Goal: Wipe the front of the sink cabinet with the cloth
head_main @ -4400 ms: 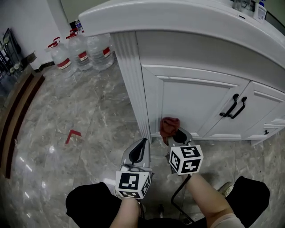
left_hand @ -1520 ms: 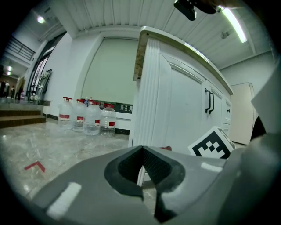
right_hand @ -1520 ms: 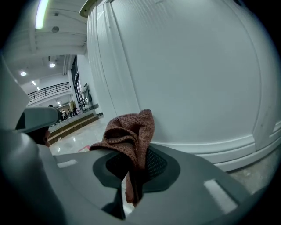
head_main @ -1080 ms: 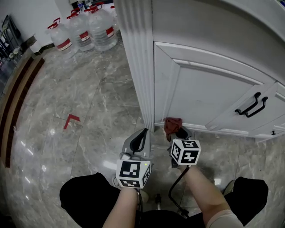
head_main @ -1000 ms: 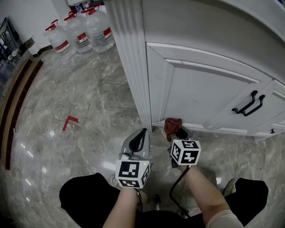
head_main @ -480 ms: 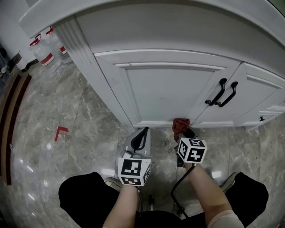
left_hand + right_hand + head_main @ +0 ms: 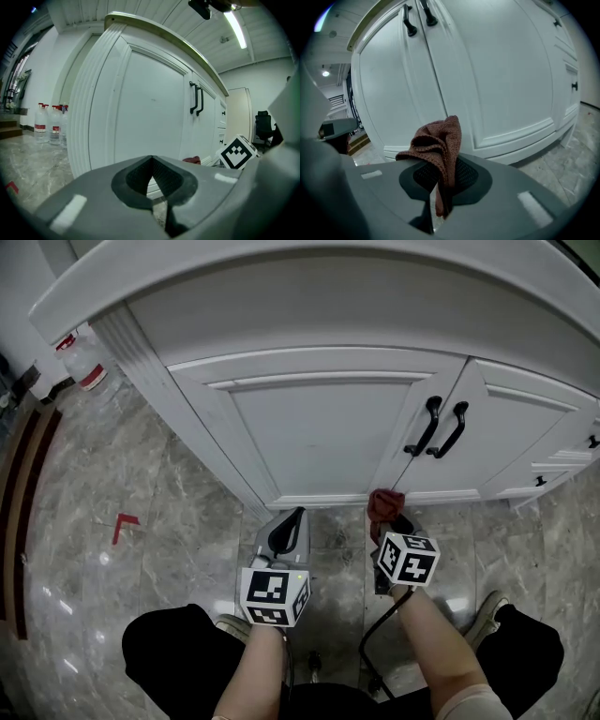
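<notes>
A white sink cabinet [image 7: 319,427] with two panelled doors and black handles [image 7: 436,426] fills the top of the head view. My right gripper [image 7: 386,515] is shut on a reddish-brown cloth [image 7: 384,503], held low at the foot of the cabinet near where the two doors meet. In the right gripper view the cloth [image 7: 438,145] bunches up out of the closed jaws, close to the door panels [image 7: 487,84]. My left gripper [image 7: 286,531] hangs over the floor to the left, shut and empty; its jaws [image 7: 152,180] point at the left door [image 7: 150,117].
Water bottles [image 7: 82,367] stand on the marble floor at the far left, past the cabinet's fluted corner post [image 7: 178,418]. A red mark [image 7: 124,524] lies on the floor. A black cable [image 7: 375,643] trails from the right gripper. My knees and shoes fill the bottom.
The view has swung rightward along the cabinet, so both doors and handles now show. The right gripper with the cloth has moved right along the cabinet's base. The left gripper kept alongside.
</notes>
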Demonstrator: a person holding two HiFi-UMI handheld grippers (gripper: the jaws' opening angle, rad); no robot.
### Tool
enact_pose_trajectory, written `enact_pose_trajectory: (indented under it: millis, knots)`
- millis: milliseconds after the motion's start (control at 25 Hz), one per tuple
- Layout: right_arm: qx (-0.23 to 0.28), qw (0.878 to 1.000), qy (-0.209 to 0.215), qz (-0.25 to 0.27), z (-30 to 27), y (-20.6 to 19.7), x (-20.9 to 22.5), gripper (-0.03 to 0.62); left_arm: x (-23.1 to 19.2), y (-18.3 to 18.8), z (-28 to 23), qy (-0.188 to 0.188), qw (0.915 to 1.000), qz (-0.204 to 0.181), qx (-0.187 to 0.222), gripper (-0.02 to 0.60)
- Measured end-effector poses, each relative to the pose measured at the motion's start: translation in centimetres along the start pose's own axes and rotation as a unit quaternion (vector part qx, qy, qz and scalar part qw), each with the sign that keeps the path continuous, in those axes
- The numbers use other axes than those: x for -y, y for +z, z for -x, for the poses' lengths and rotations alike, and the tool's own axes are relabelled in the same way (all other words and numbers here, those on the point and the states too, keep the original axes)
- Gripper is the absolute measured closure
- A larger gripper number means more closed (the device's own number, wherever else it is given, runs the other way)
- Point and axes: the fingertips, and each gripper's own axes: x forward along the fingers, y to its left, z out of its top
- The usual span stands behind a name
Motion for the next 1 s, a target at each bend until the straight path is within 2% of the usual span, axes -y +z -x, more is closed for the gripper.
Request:
enact_pose_trajectory:
  millis: [200,320,440,560,760,880,1000]
  knots:
    - [0.041,0.999,0.01,0.011,3.7,3.6,0.3,0.514,5.0,2.4,-0.9,-0.043,0.9987,-0.027,0.009,0.581]
    - [0.073,0.997,-0.001,0.031,6.9,6.9,1.2,0.514,8.0,5.5,-1.3,-0.055,0.9975,-0.024,0.038,0.58]
    - [0.112,0.992,0.008,0.053,10.7,10.8,1.6,0.514,10.9,8.8,-1.5,-0.056,0.9955,-0.014,0.076,0.58]
    - [0.162,0.983,0.032,0.076,14.5,16.0,1.1,0.514,13.5,11.2,-1.4,-0.058,0.9935,-0.027,0.094,0.58]
    - [0.236,0.96,0.083,0.126,19.4,24.7,-1.4,0.514,16.0,14.1,-0.4,-0.049,0.9912,-0.039,0.116,0.581]
    - [0.257,0.95,0.111,0.14,20.3,28.0,-3.2,0.514,16.4,15.1,-0.1,-0.034,0.9909,-0.044,0.122,0.58]
    - [0.265,0.942,0.131,0.158,20.8,30.1,-5.0,0.514,16.9,15.6,-0.3,-0.024,0.9912,-0.033,0.126,0.58]
